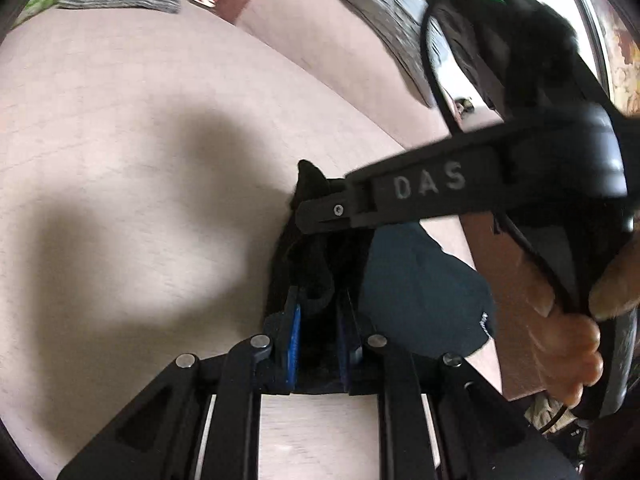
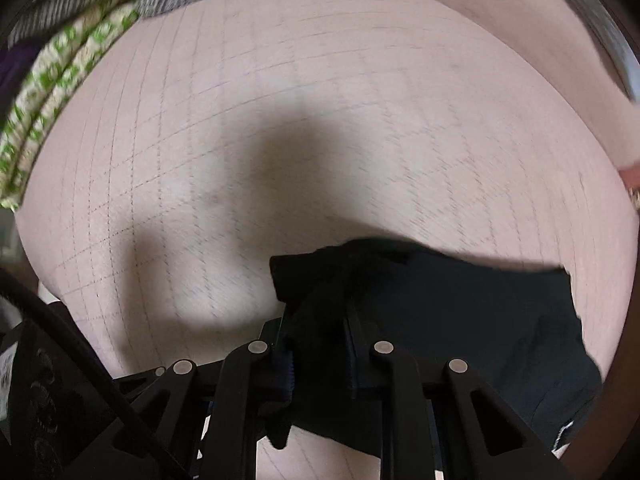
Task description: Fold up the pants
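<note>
both grippers, left gripper (image 1: 318,316) and right gripper (image 2: 320,344), pinch the soft dark navy cloth pants (image 2: 460,320) tight, lifting them over the near pale pink checked sheet (image 2: 320,120) to fold.

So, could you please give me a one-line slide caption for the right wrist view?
Right gripper clamps dark pants above a pink gridded bedsheet.

Broad pink bed (image 2: 320,100) surface is lying open ahead of the pants (image 2: 460,320). Piled clothes (image 2: 80,60) are blocking its far-left edge. Seen from the left wrist, the right hand-held gripper (image 1: 320,208) is crossing just above the pants (image 1: 420,292), crowding the space to their right.
</note>
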The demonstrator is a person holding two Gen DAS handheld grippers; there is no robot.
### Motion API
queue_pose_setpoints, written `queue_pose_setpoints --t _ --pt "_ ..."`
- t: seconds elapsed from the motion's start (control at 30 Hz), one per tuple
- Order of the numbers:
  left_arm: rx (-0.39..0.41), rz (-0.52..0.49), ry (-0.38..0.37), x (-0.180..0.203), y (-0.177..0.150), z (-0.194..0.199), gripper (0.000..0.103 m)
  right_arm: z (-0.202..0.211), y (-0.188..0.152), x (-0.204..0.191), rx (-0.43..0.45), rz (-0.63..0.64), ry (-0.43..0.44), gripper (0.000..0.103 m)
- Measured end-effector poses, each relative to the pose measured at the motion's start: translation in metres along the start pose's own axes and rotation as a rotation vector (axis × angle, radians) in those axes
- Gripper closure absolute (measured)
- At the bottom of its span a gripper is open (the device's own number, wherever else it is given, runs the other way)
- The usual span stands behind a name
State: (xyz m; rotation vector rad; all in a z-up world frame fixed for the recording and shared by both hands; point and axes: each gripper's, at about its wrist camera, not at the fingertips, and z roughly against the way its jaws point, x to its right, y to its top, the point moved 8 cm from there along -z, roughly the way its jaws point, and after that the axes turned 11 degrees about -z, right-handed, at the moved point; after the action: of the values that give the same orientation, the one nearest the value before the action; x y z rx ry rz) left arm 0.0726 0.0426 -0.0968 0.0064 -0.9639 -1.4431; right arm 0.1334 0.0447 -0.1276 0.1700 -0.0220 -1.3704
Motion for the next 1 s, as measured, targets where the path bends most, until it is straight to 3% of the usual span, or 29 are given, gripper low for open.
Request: queue_pose_setpoints --t 0.23,0.27,0.37,0.43,0.57,0.6,0.63,0.77,0.83,0.9,0.93,0.97,1.0 --pt "-0.077 -0.112 -0.043 0.069 -0.006 -0.036 0.088 0.002 -0.012 0.1 0.041 -0.171 0.016 0.083" --pt "-0.084 -0.128 -0.047 0.075 -0.008 -0.035 0.084 -0.001 -0.015 0.12 0.05 -0.181 -0.009 0.082" --pt "-0.085 -0.168 -0.03 0.08 -0.016 -0.028 0.062 -0.008 -0.021 0.163 0.104 -0.224 -0.112 0.067" --pt "-0.084 -0.161 -0.011 0.073 -0.026 -0.018 0.059 -0.004 -0.027 0.19 0.16 -0.288 -0.146 0.056" --pt "-0.093 -0.089 0.031 0.048 -0.032 -0.006 0.058 0.029 -0.04 0.225 0.299 -0.435 -0.037 0.056" --pt "-0.093 -0.068 0.038 0.043 -0.033 -0.005 0.058 0.04 -0.043 0.23 0.342 -0.456 0.013 0.056" --pt "-0.094 -0.057 0.042 0.038 -0.035 -0.004 0.058 0.05 -0.046 0.227 0.371 -0.48 0.122 0.056" --pt "-0.11 -0.071 0.078 0.037 -0.046 -0.002 0.058 0.054 -0.047 0.182 0.371 -0.508 0.508 0.056" --pt "-0.117 -0.087 0.091 0.039 -0.049 -0.003 0.057 0.042 -0.047 0.162 0.344 -0.501 0.612 0.056" --pt "-0.12 -0.099 0.106 0.039 -0.052 -0.002 0.054 0.014 -0.053 0.154 0.289 -0.545 0.62 0.056" --pt "-0.118 -0.102 0.115 0.038 -0.053 0.0 0.053 -0.005 -0.057 0.158 0.271 -0.582 0.58 0.063" --pt "-0.115 -0.104 0.124 0.037 -0.053 0.002 0.051 -0.024 -0.064 0.172 0.271 -0.642 0.49 0.08" --pt "-0.113 -0.105 0.134 0.035 -0.053 0.004 0.05 -0.029 -0.073 0.189 0.322 -0.707 0.461 0.103"
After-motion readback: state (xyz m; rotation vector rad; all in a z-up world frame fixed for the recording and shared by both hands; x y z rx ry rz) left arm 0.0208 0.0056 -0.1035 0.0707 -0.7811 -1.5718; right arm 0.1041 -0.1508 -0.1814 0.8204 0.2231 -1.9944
